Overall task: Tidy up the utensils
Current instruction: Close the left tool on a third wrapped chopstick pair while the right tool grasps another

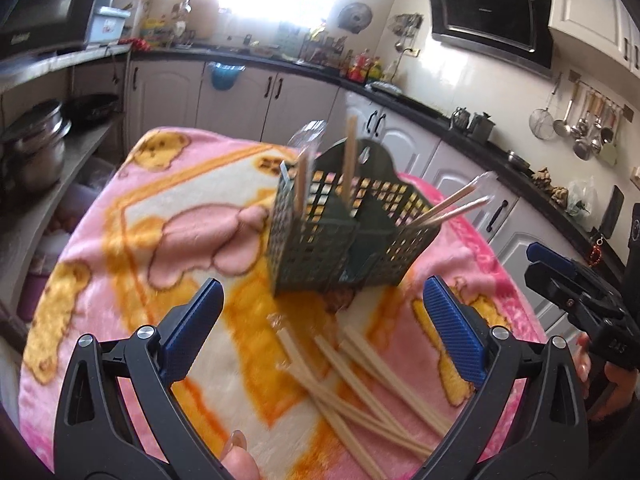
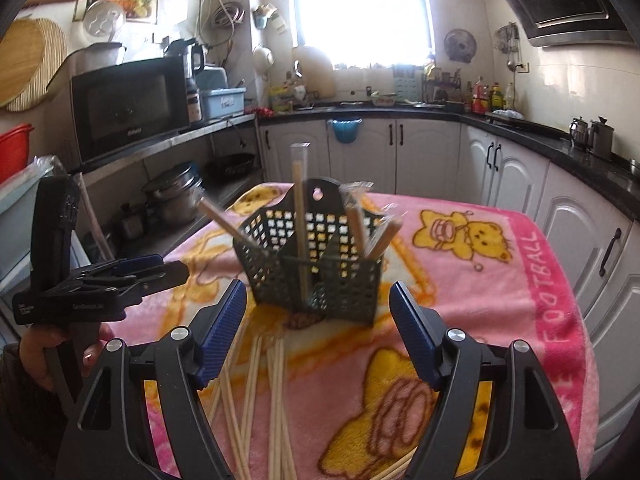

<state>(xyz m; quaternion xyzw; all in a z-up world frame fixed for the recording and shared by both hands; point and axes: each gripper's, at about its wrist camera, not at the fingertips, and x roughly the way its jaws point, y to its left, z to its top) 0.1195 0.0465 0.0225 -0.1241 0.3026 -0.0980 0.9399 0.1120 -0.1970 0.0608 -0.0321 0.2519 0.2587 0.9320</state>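
A dark green perforated utensil basket (image 1: pixel 340 232) (image 2: pixel 316 256) stands on a pink cartoon-bear blanket (image 1: pixel 132 240) (image 2: pixel 480 280). Several wrapped chopsticks (image 1: pixel 350 160) (image 2: pixel 300 216) stick up out of its compartments. A loose pile of pale chopsticks (image 1: pixel 360 380) (image 2: pixel 272 392) lies on the blanket in front of the basket. My left gripper (image 1: pixel 322 312) is open and empty, above the pile and short of the basket. My right gripper (image 2: pixel 318 320) is open and empty, just before the basket. Each gripper shows in the other's view, the right one (image 1: pixel 568 280) and the left one (image 2: pixel 132 272).
The blanket covers a small table in a kitchen. White cabinets (image 2: pixel 432 152) and a black counter (image 2: pixel 520 128) run behind and to the right. A shelf with a microwave (image 2: pixel 128 108) and pots (image 2: pixel 176 196) stands at the left.
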